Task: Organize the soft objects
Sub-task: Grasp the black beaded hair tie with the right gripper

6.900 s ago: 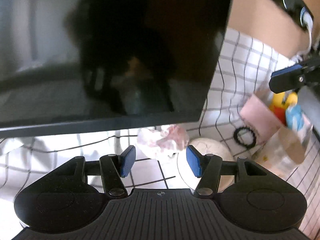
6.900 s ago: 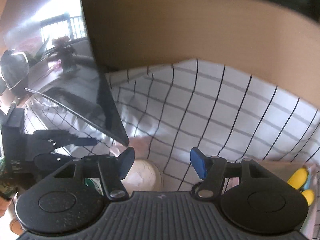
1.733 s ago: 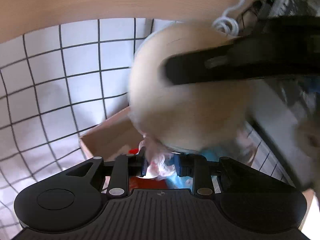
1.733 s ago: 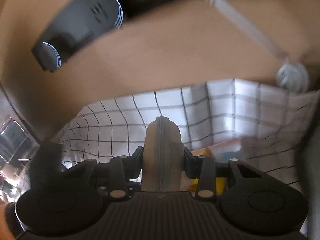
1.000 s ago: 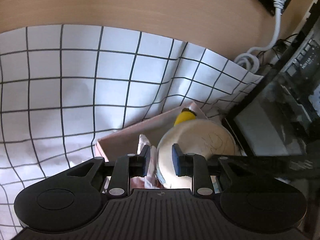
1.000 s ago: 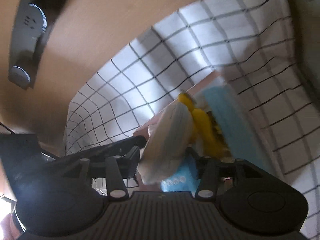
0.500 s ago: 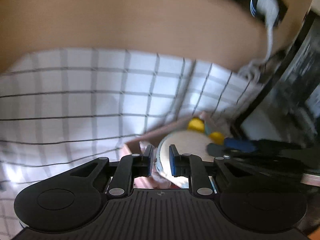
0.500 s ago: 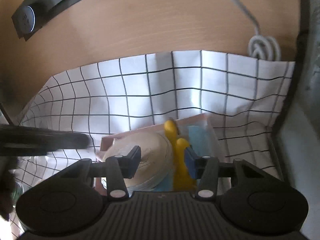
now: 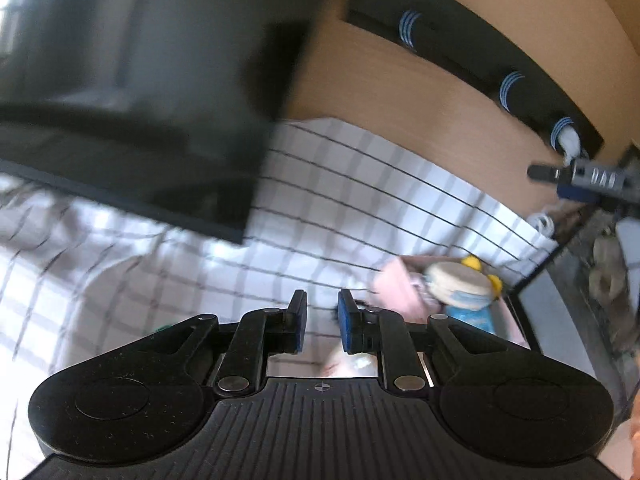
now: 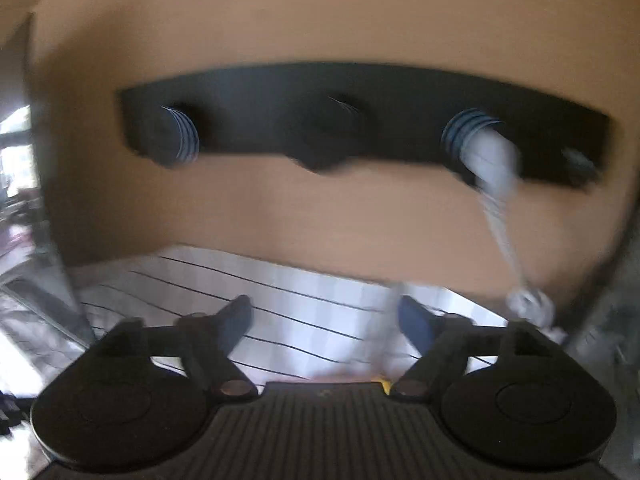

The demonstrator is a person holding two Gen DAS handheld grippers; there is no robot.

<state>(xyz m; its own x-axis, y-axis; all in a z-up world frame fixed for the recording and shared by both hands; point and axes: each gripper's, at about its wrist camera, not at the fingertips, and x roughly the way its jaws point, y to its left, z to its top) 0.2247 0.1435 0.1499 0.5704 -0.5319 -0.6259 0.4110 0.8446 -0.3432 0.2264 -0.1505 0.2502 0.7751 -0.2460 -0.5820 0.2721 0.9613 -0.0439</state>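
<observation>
**Pink box takes the soft things; both grippers empty**

Gridded white cloth (image 9: 360, 208) covers the table, the broadest surface here. The dark monitor (image 9: 132, 92) stands on it, well to the left of the pink box (image 9: 394, 292), which sits near the cloth's right edge, beside a dark-framed panel. Against the wooden wall behind the box runs a black power strip (image 10: 360, 128), a white plug in one socket.

The box holds the gathered soft items: a round cream plush (image 9: 456, 282) lies on top, with yellow bits and a blue packet showing beside it. Judging by this pile, sorting is well along.

The left gripper (image 9: 322, 322) hovers left of the box, fingers nearly together with nothing between them. The right gripper (image 10: 324, 324) is spread wide and empty, aimed at the wall above the box, probably having let go.
</observation>
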